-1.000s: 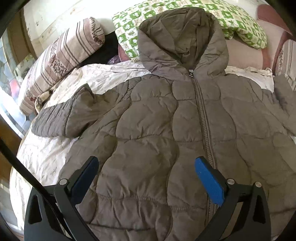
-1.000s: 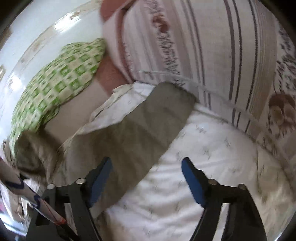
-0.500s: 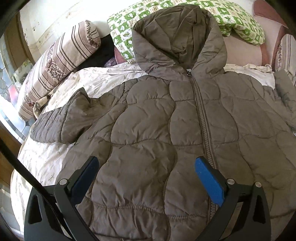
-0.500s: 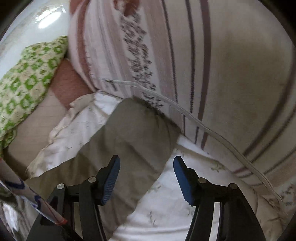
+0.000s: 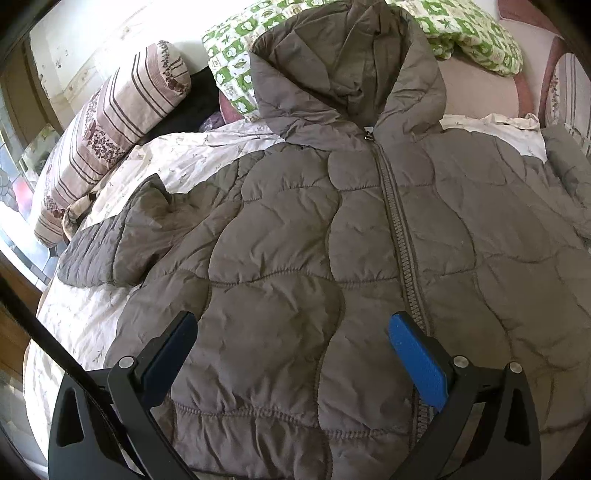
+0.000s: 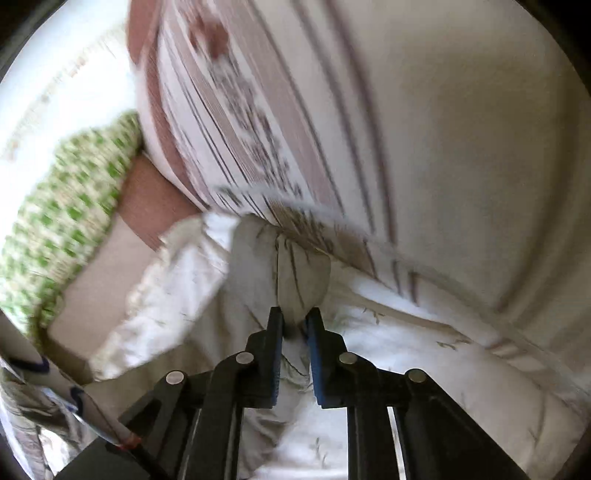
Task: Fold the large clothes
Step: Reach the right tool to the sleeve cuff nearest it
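Bedsheet (image 5: 74,325) under grey jacket (image 5: 295,229), striped pillows (image 5: 110,122), left tongs (image 5: 291,332) agape, right tongs (image 6: 294,325) just closed, pinching sleeve (image 6: 303,273).

A white-sheeted bed (image 5: 110,321) carries the brown jacket (image 5: 314,258) and striped pillows (image 5: 110,129)

One grey quilted hooded jacket (image 5: 295,229) lies on one bed (image 5: 85,325), with two sleeves showing, one out to each side. There are two striped pillows, one at each side (image 5: 110,125) (image 5: 565,85), and one green-and-white checked pillow (image 5: 476,33). Two hand-held grippers appear, the left (image 5: 291,332) and the right (image 6: 294,321).
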`<state>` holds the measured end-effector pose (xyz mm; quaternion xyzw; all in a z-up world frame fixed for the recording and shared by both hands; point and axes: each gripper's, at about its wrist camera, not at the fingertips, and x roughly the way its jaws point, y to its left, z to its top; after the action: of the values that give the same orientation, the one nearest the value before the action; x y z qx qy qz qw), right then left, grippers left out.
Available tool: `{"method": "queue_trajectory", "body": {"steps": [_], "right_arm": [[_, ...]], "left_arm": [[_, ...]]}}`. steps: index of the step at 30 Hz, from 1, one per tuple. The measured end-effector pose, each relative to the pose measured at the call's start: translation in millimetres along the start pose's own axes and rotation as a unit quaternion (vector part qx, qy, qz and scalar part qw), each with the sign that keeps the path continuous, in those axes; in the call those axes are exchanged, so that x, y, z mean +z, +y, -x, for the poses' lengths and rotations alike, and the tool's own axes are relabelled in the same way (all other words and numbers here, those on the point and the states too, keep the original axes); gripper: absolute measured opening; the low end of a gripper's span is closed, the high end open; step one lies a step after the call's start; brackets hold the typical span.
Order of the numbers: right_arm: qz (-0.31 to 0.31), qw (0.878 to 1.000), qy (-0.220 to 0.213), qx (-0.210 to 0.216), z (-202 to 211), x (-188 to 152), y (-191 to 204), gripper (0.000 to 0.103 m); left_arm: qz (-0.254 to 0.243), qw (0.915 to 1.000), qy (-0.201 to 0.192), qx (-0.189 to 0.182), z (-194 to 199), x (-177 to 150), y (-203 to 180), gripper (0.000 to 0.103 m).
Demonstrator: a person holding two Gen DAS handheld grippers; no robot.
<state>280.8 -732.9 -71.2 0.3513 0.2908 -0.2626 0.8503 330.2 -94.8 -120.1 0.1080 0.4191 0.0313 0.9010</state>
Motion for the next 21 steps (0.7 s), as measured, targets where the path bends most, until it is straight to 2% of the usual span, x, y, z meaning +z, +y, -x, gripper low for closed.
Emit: {"method": "queue_trajectory", "body": {"steps": [5, 10, 15, 21], "right_arm": [[0.023, 0.999, -0.045, 0.014, 63.1, -7.8, 14.6, 0.011], [0.076, 0.993, -0.087, 0.015, 122.4, -16.5, 52.2, 0.01], [0.092, 0.988, -0.122, 0.023, 169.8, -12.7, 79.7, 0.007], [0.134, 0.977, -0.151, 0.062, 235.2, -19.6, 128.0, 0.007]], "left_arm": [[0.004, 1.0, -0.005, -0.005, 6.1, -0.8, 1.4, 0.103], [0.014, 0.9998, -0.015, -0.007, 14.3, 1.3, 7.6, 0.103], [0.026, 0.9995, -0.013, -0.011, 16.7, 2.5, 14.3, 0.103], [0.046, 0.9985, -0.021, -0.022, 27.2, 4.8, 25.4, 0.103]]}}
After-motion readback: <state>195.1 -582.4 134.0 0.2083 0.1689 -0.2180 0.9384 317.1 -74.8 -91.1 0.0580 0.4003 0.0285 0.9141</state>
